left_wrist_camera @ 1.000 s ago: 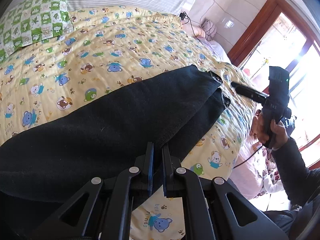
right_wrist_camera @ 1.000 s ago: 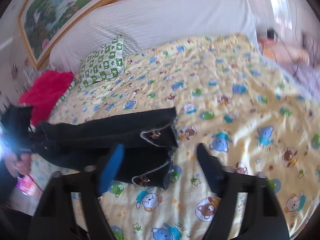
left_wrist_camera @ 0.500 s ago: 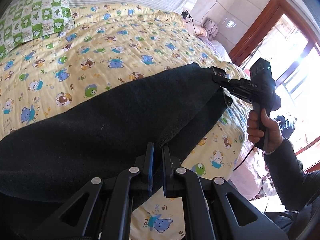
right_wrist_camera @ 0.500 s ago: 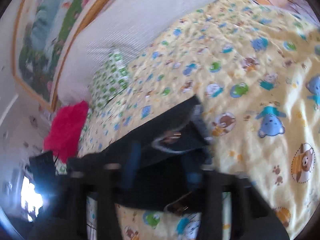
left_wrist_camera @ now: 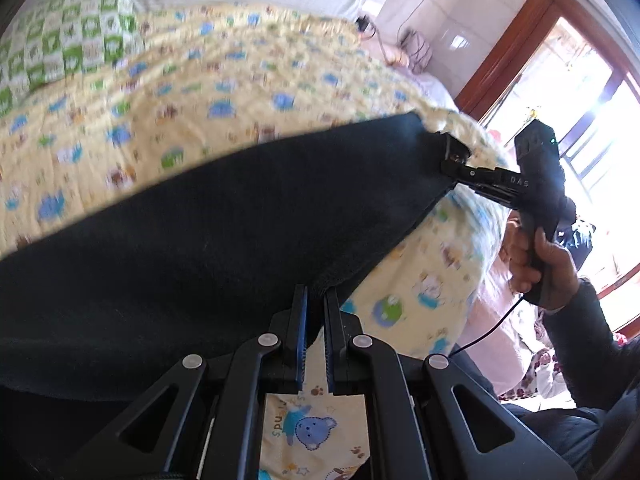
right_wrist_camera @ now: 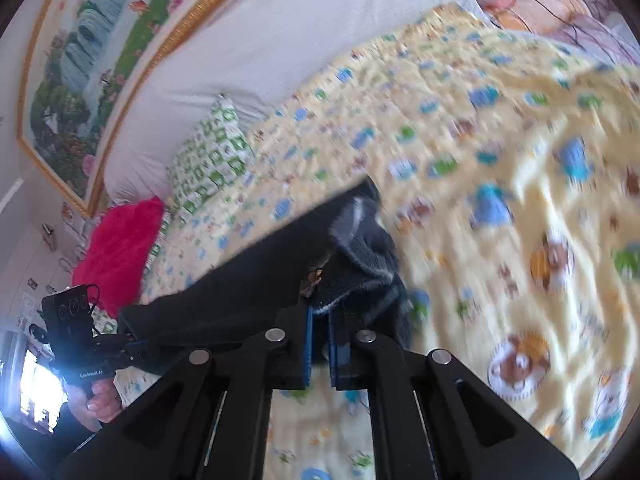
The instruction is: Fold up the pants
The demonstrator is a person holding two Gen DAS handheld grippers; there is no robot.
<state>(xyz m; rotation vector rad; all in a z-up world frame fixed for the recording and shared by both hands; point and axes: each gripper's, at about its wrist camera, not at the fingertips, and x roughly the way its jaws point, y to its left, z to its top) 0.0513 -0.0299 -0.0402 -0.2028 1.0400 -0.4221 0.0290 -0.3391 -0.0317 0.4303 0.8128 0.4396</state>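
Yellow quilt [left_wrist_camera: 248, 80]; pants [left_wrist_camera: 208, 232] in both claws.

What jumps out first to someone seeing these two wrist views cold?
The black pants stretched across the middle of the bed, pinched at one end by the left claw and at the other by the right claw. Under them, the yellow cartoon-bear quilt fills most of both views. At the head of the bed sit a green checked pillow and a bright red cushion.
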